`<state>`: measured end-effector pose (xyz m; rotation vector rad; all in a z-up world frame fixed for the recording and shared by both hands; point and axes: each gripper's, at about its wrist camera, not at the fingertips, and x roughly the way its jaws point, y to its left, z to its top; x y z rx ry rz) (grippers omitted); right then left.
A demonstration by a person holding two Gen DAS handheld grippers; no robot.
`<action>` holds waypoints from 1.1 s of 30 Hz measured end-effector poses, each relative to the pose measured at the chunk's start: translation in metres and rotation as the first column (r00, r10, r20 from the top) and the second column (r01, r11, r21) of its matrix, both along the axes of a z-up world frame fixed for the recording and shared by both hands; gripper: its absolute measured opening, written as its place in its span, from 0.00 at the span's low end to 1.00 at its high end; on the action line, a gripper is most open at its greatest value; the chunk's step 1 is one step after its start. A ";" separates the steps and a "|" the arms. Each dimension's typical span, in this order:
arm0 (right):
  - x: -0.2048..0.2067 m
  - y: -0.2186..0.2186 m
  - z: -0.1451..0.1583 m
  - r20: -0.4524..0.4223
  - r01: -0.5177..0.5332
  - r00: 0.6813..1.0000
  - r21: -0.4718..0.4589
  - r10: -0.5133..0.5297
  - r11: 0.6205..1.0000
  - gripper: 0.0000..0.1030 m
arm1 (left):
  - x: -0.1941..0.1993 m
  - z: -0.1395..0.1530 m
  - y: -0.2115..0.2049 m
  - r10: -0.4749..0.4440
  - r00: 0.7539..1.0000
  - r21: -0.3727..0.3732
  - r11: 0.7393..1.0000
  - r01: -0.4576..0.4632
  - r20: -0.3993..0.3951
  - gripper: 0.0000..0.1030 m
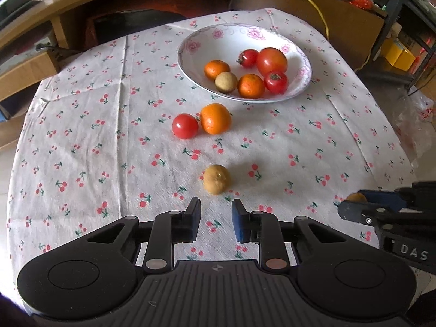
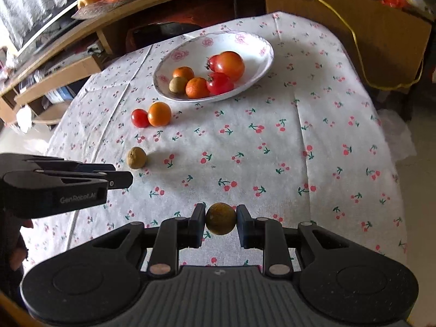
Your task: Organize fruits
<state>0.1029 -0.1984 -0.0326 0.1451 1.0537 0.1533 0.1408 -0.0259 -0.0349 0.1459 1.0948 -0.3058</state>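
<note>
Both tongs are seen low over the near part of a table covered by a cherry-print cloth [image 1: 81, 136]. The left gripper [image 1: 215, 219] is released, its two fingers parted with only cloth visible between them, and nothing is touched by it. A small brown fruit [image 1: 217, 179] lies on the cloth just ahead of those fingers, apart from them. The right gripper [image 2: 220, 219] is clenched on a second small brown round fruit [image 2: 220, 218], which is pressed between both pads and is held above the cloth.

Farther back, a red tomato [image 1: 185, 126] and an orange mandarin [image 1: 215, 118] rest touching each other on the cloth, near the front rim of a white flower-rimmed bowl [image 1: 190, 46]. Inside the bowl two mandarins, a brown fruit, two small tomatoes and one large tomato are clustered toward its right half, so that its left inner slope is left bare.

A wide stretch of open cloth is seen in the right wrist view between the held fruit and the bowl, and the whole right side of the table is free of fruit. The cloth's far edge ends just behind the bowl, where a wooden shelf unit [image 2: 81, 41] stands close. The right edge falls away toward a cardboard box [image 2: 354, 27] and a yellow cable [image 2: 351, 31]. The left edge drops off beside the left gripper.
</note>
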 end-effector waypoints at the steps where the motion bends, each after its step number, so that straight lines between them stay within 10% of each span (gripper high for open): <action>1: -0.001 0.003 0.001 0.000 -0.007 1.000 -0.005 0.007 1.000 0.25 | -0.003 0.000 -0.001 -0.003 1.000 0.002 1.000 0.003 -0.001 0.31; 13: -0.019 0.027 -0.018 -0.040 -0.079 0.997 -0.195 0.072 0.978 0.25 | -0.040 -0.015 0.008 0.029 0.999 0.045 0.999 -0.028 -0.026 0.31; 33: 0.000 0.026 0.023 0.045 -0.045 0.998 -0.125 0.051 0.991 0.25 | -0.006 0.014 0.002 0.077 0.997 0.022 0.997 -0.077 0.019 0.49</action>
